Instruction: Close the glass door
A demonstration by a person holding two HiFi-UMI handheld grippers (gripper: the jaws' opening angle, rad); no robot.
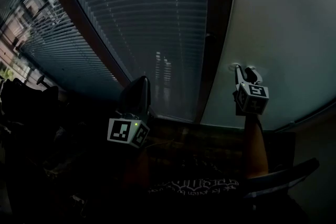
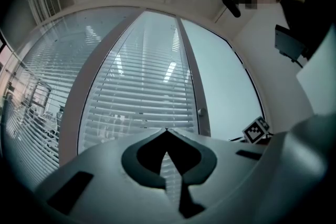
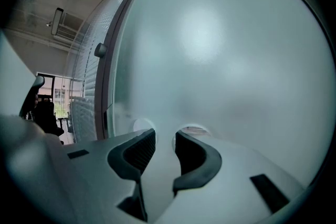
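Glass door frosted, hiding what's behind; right claw spread at it, left claw closed.

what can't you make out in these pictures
All views: what is behind the frosted door; frosting hides it.
Right gripper view: whether the right tool touches it; tips merge with reflections.
Head view: dark shapes lower left, too dim to name.
Left gripper view: small knob by the door, too small.
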